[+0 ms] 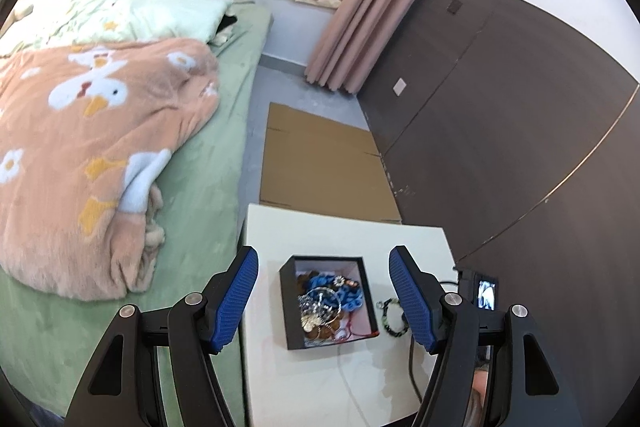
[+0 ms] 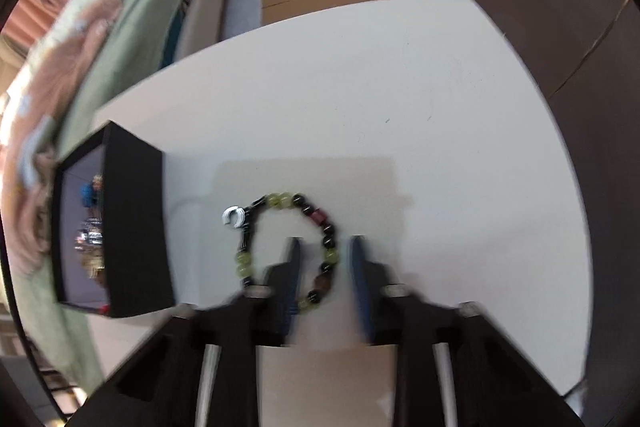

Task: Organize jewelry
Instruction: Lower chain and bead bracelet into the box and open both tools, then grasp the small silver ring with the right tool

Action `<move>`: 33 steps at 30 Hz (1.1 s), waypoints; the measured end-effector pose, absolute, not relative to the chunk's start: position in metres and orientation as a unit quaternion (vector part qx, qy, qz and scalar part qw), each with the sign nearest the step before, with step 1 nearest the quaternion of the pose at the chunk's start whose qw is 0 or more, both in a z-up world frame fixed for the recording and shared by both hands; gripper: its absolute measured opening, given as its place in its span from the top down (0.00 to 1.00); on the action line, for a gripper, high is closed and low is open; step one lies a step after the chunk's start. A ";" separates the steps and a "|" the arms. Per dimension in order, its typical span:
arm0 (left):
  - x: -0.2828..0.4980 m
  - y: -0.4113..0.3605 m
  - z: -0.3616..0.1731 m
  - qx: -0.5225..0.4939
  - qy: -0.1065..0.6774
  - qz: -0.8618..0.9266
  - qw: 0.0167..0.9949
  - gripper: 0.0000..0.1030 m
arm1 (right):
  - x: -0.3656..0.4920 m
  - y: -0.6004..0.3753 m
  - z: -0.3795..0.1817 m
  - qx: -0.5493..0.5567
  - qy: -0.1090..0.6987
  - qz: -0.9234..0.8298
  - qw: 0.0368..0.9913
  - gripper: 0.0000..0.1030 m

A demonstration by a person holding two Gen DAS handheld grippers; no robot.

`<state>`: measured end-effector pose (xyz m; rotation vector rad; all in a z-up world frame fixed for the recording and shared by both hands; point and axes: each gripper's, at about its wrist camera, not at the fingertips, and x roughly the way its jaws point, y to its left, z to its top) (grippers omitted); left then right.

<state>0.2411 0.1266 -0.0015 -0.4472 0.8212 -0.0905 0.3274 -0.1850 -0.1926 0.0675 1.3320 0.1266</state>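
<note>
A beaded bracelet of green and dark beads with a silver clasp lies flat on the white surface, just beside the black jewelry box near the surface's bed-side edge. The right gripper has its fingers apart, straddling the bracelet's beads without pinching them. The left gripper is spread wide and empty above the box.

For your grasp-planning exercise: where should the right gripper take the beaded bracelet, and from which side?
Grip the bracelet at its right-hand bead strand, coming from above. It lies flat, so the right gripper's open fingers can straddle that strand, one inside the loop.

Both grippers' jaws seemingly apart.
</note>
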 end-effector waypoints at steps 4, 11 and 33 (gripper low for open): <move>0.239 0.127 -0.016 -0.214 0.408 -0.041 0.887 0.33 | 0.327 -0.189 -0.179 0.065 0.606 0.079 0.789 0.91; 0.243 0.124 -0.045 -0.223 0.439 -0.050 0.869 0.33 | 0.313 -0.186 -0.127 0.112 0.560 0.136 0.809 0.91; 0.243 0.138 -0.075 -0.240 0.459 -0.035 0.855 0.14 | 0.311 -0.147 -0.097 0.090 0.541 0.195 0.813 0.54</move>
